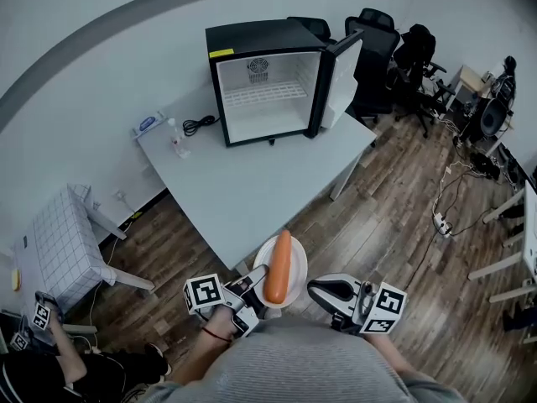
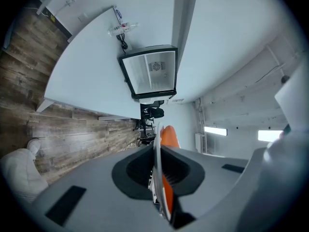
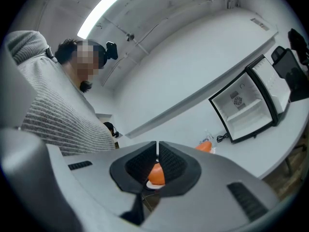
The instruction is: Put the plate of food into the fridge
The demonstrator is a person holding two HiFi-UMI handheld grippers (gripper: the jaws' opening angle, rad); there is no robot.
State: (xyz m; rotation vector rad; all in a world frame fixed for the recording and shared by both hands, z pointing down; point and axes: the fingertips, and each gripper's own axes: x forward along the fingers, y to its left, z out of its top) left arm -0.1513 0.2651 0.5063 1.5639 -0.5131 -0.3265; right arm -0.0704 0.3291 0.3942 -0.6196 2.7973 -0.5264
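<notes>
The white plate [image 1: 298, 269] is gripped by its rim between the jaws of the left gripper [image 1: 258, 279], which are drawn narrow onto the thin edge; in the left gripper view the rim is seen edge-on, pinched between the two pads. A long orange carrot [image 1: 279, 267] is carried on the plate, just beyond the jaw tips. The plate is held in the air near the closest corner of the table [image 1: 252, 183]. Far ahead of the jaws, the black fridge [image 1: 268, 82] is stood on the table with its door swung open. The jaws of the right gripper [image 1: 317, 290] are closed together with nothing caught between them; carrot and plate are seen past their tips, untouched by them
</notes>
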